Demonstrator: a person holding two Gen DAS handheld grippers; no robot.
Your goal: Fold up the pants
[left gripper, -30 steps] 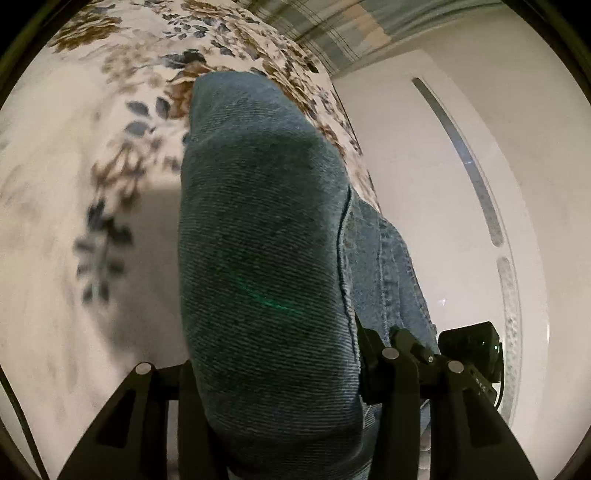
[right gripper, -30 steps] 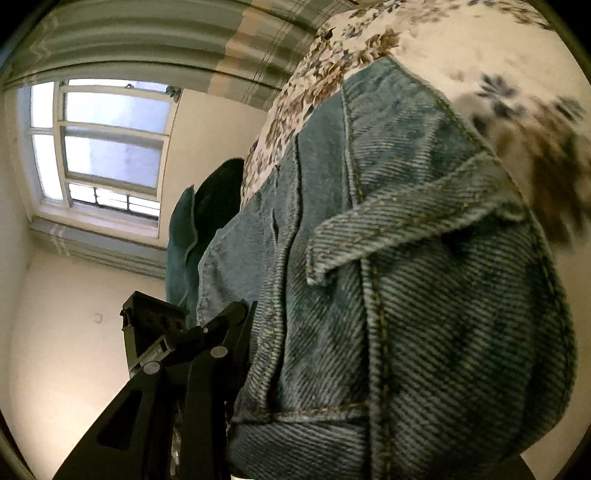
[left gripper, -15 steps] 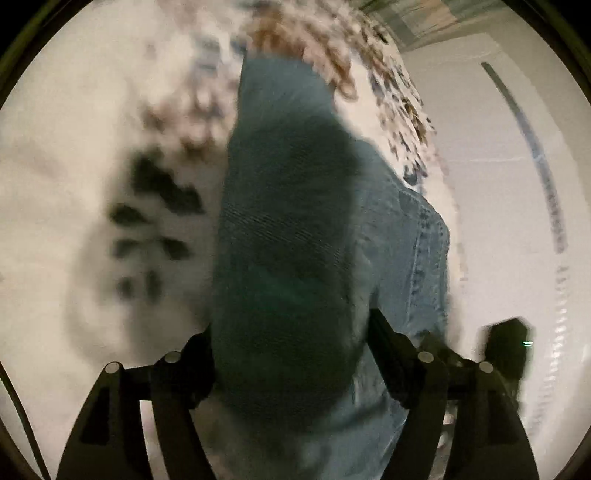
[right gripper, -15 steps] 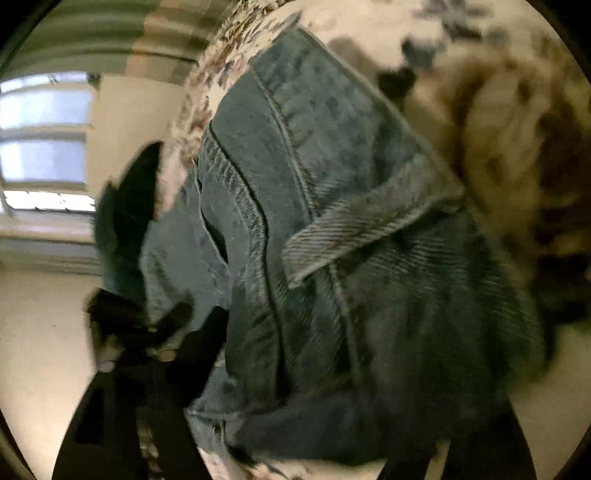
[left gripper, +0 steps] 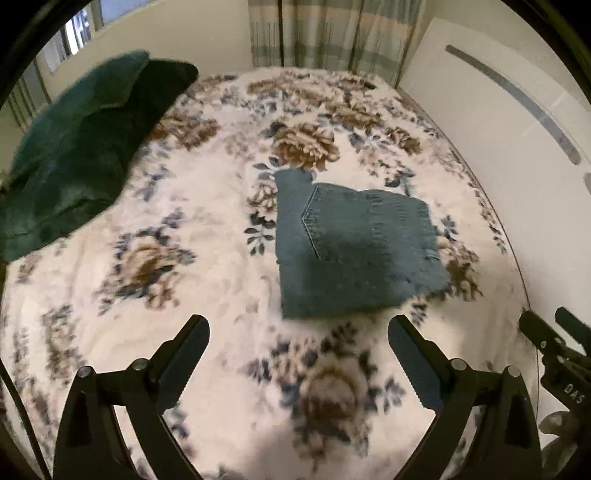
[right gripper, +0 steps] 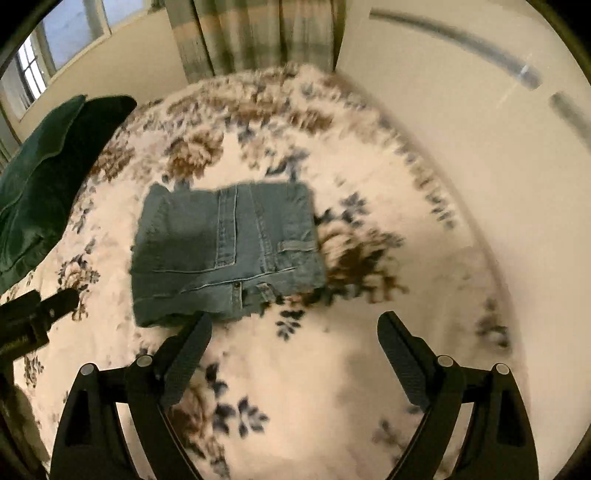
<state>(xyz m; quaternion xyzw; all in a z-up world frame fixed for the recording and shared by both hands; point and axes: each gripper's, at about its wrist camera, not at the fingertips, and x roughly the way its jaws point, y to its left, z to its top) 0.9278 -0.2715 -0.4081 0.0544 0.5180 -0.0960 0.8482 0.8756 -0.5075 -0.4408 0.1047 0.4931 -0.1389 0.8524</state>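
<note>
The blue denim pants (left gripper: 351,247) lie folded into a flat square on the floral blanket (left gripper: 184,258), back pocket up. They also show in the right wrist view (right gripper: 225,251), waistband toward me. My left gripper (left gripper: 298,336) is open and empty, pulled back from the near edge of the pants. My right gripper (right gripper: 294,330) is open and empty, its left fingertip (right gripper: 199,325) just short of the waistband. The right gripper's body shows at the right edge of the left wrist view (left gripper: 557,354).
A dark green pillow (left gripper: 81,147) lies at the bed's far left, also in the right wrist view (right gripper: 44,184). A white wardrobe (left gripper: 517,129) runs along the bed's right side. Striped curtains (left gripper: 332,33) hang behind the bed.
Both grippers have let go of the pants and pulled back and up. The pants, held close in both jaws before, now lie folded on the blanket.
</note>
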